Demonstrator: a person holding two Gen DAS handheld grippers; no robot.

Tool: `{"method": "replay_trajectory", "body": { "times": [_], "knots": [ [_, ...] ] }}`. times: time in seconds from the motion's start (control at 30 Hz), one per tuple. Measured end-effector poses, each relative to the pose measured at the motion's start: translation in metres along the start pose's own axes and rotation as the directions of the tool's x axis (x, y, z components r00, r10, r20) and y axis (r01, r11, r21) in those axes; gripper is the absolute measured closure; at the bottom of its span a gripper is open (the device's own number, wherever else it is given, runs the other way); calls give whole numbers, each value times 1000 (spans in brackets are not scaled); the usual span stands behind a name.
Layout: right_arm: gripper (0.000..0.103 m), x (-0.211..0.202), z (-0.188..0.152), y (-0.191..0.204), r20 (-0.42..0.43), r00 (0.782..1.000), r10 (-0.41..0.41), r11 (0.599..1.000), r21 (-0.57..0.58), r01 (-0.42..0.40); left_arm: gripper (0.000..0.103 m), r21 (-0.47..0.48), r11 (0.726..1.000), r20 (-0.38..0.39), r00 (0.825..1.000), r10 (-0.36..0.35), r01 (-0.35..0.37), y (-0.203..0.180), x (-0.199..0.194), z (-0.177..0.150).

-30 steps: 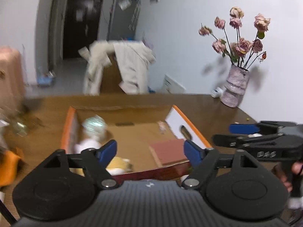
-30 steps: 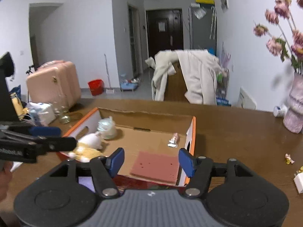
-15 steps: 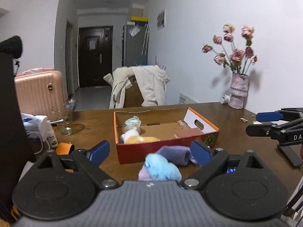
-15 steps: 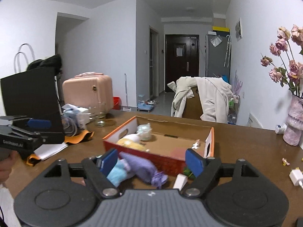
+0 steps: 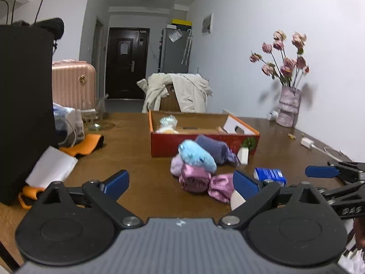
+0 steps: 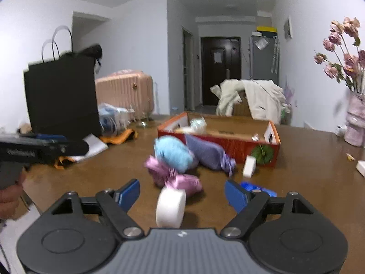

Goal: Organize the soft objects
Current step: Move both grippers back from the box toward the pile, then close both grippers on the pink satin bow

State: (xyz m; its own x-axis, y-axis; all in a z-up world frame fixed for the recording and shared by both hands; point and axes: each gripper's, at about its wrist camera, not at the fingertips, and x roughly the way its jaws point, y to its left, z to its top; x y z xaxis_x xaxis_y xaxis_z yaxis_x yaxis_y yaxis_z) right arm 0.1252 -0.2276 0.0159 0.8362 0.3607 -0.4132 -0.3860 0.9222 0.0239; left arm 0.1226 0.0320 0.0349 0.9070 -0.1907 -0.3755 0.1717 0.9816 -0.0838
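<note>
Left wrist view: both jaws just opening, left hand-held gripper (image 5: 181,181) and right hand-held gripper (image 6: 182,193) wide, empty. Soft pile (image 5: 197,166) ahead on tabletop (image 5: 136,166), before box (image 5: 205,140). I'm approaching; next, close on blue plush (image 6: 172,151).

bare table (image 5: 141,159) left of soft pile (image 5: 200,166); orange box (image 5: 200,143) blocks behind, black bag (image 5: 25,105) far left

**Right wrist: jaws wide, nothing gripped**

Right gripper (image 6: 182,194) jaws have just been opening; white round roll (image 6: 170,207) sits between them, untouched. Beyond: pink satin bundle (image 6: 175,178), blue plush (image 6: 173,151), purple sock (image 6: 209,154), red box (image 6: 230,142). Left gripper (image 6: 45,147) at left edge.
</note>
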Motion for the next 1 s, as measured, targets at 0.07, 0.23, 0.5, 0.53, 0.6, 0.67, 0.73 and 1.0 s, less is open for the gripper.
{"method": "replay_trajectory", "body": {
  "times": [0.07,0.23,0.5,0.53,0.6,0.67,0.73,1.0],
  "knots": [
    [24,6,-10,4,-24,1000,11,1000,-2,-11,4,9,1000,-17,1000,5,-5,-1,3,-9],
    [29,21,-22,10,-64,997,39,999,35,-36,4,2,1000,-55,998,1,-1,-1,12,-19],
    [45,54,-16,6,-85,994,71,994,85,-64,4,-15,1000,-101,995,-2,0,1,39,-18],
    [49,58,-15,3,-85,993,81,993,99,-72,4,-19,1000,-108,994,-6,4,1,44,-17],
    [58,64,-13,-4,-78,992,97,988,126,-87,4,-23,1000,-119,993,-11,8,0,55,-15],
    [61,69,-11,-19,-69,991,111,981,170,-98,5,-26,1000,-125,992,-14,11,-1,67,-11],
    [61,74,-10,-41,-63,994,93,972,223,-76,10,-32,999,-118,993,-26,22,-2,81,-6],
    [73,101,-17,-107,-96,992,80,909,415,-33,55,-148,985,-172,978,-116,91,7,153,6]
  ]
}}
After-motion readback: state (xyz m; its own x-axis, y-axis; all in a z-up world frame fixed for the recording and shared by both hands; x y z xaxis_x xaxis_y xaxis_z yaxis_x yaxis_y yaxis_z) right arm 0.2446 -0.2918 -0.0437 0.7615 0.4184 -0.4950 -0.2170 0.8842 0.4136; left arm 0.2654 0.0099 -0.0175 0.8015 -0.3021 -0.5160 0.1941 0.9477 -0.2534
